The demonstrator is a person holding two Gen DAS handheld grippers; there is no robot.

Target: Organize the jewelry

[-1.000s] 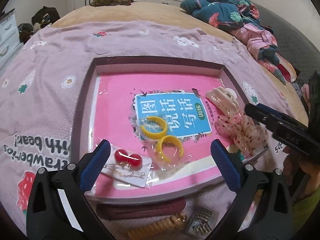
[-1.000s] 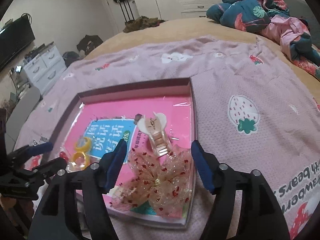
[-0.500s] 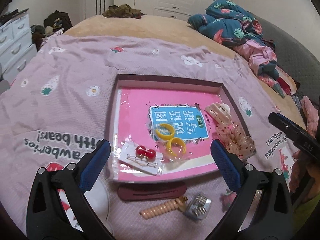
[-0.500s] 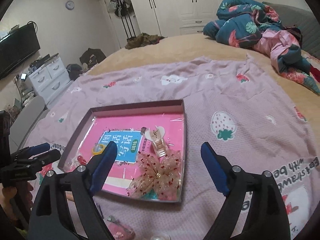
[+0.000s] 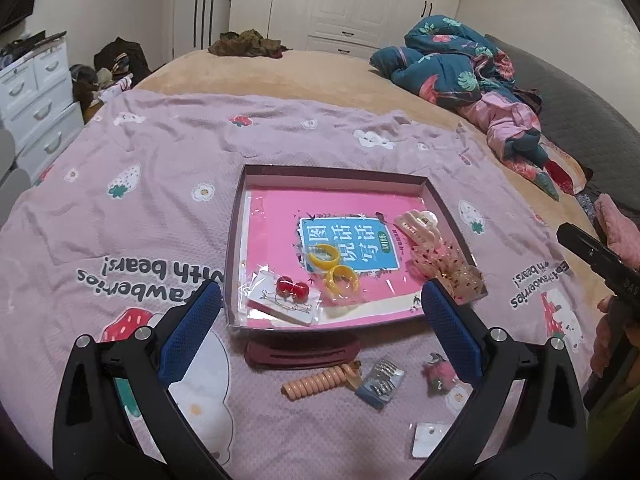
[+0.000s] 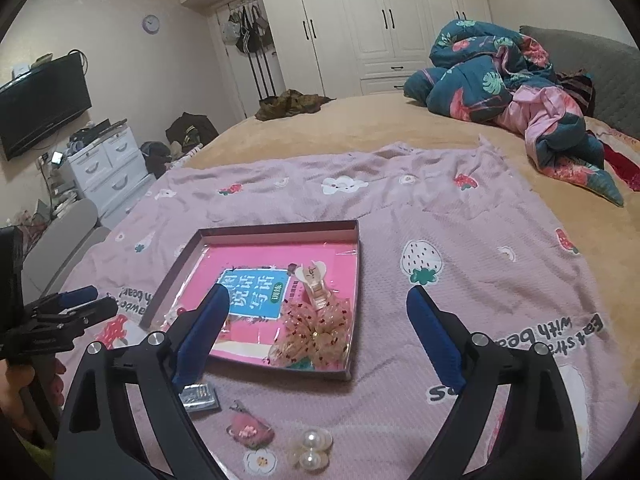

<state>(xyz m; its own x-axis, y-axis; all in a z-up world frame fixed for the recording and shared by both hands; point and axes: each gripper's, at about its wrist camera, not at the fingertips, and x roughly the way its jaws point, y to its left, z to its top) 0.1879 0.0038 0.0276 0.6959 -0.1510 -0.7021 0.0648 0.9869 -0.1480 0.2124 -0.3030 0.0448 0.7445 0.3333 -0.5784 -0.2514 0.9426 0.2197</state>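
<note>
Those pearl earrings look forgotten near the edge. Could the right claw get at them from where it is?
Probably yes. The right claw is open and empty, and the pearl earrings lie bare on the blanket below it, outside the tray, with nothing over them. It would have to come down and back.

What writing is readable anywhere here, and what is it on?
"图 说话 写话": blue label of the pink book in the tray.
"训练": green oval on that label.
"Strawberries with bears!": lilac blanket, upside down, partly hidden.
"Eat strawberries with bears!": blanket again.
Smaller book print: unreadable.
</note>
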